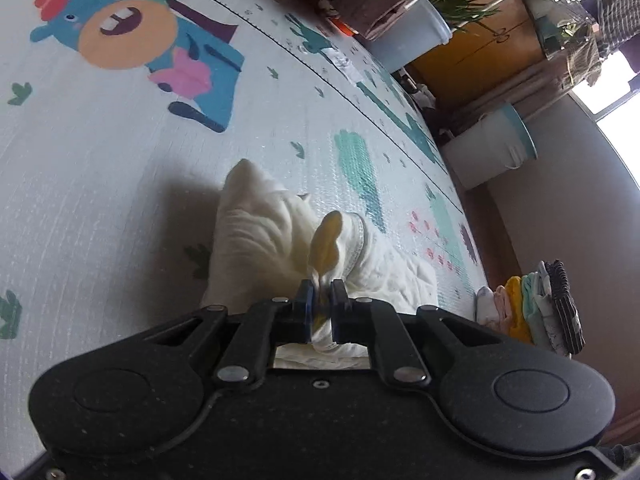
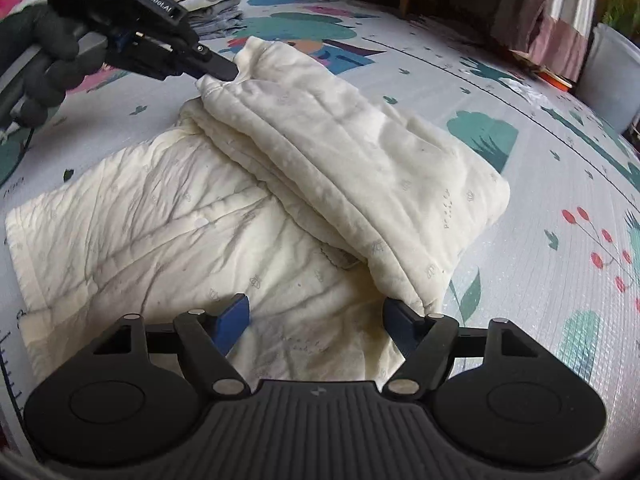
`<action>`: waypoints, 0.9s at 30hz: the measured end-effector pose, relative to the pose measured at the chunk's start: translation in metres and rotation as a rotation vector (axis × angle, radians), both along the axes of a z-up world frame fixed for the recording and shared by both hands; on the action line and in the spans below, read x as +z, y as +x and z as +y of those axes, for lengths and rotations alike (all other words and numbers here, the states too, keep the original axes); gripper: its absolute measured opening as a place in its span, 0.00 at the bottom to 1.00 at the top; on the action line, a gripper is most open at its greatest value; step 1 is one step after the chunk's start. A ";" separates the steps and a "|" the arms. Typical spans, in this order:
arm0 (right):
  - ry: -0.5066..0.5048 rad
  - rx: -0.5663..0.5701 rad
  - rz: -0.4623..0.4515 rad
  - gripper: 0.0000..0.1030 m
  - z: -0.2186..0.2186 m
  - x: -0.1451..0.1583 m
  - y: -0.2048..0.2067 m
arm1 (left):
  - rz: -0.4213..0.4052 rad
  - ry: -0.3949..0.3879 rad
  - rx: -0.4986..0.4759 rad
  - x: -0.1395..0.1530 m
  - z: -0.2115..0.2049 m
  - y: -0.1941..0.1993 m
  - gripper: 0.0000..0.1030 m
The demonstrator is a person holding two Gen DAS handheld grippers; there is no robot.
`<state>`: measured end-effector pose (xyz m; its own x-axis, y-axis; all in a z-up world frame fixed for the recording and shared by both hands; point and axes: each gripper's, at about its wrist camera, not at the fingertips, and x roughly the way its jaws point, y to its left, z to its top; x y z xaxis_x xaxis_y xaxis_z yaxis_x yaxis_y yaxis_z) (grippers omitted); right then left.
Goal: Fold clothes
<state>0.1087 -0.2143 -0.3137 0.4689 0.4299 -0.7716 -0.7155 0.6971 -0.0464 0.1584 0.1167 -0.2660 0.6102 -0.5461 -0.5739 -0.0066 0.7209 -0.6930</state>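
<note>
Cream garment [image 2: 224,216], half folded on the play mat [image 2: 540,308]: left gripper [image 1: 321,294] clamped on its far corner, right gripper [image 2: 316,316] spread wide over its near edge.

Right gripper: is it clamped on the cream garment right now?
No. The right gripper has its fingers spread wide above the cream garment, gripping nothing; only the left gripper pinches an edge.

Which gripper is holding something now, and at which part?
The left gripper pinches the cream garment at a hemmed corner edge. The right gripper is open, holding nothing.
</note>
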 end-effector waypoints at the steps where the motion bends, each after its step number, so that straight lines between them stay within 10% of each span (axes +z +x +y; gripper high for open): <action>1: 0.014 -0.006 -0.001 0.71 -0.002 0.002 -0.001 | 0.002 0.010 -0.009 -0.001 -0.001 0.001 0.06; 5: 0.100 -0.022 -0.020 0.65 -0.018 0.013 -0.010 | 0.006 0.072 -0.044 -0.005 -0.002 0.005 0.08; 13: 0.092 -0.047 -0.198 0.49 -0.026 0.037 0.014 | -0.315 0.383 -0.139 0.048 -0.030 -0.022 0.39; 19: -0.009 0.086 -0.210 0.48 0.004 0.034 0.068 | -0.523 0.599 -0.415 0.040 -0.089 -0.003 0.50; 24: -0.044 0.118 -0.109 0.58 0.010 0.007 0.096 | -0.415 0.672 -0.532 -0.006 -0.088 0.023 0.50; 27: 0.028 0.096 -0.100 0.58 0.002 -0.006 0.096 | -0.487 0.670 -0.548 -0.023 -0.078 0.016 0.50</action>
<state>0.2049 -0.2128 -0.3199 0.4985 0.4976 -0.7099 -0.7719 0.6275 -0.1022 0.1747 0.0387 -0.2889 0.6213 -0.4782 -0.6208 0.6223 0.7826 0.0200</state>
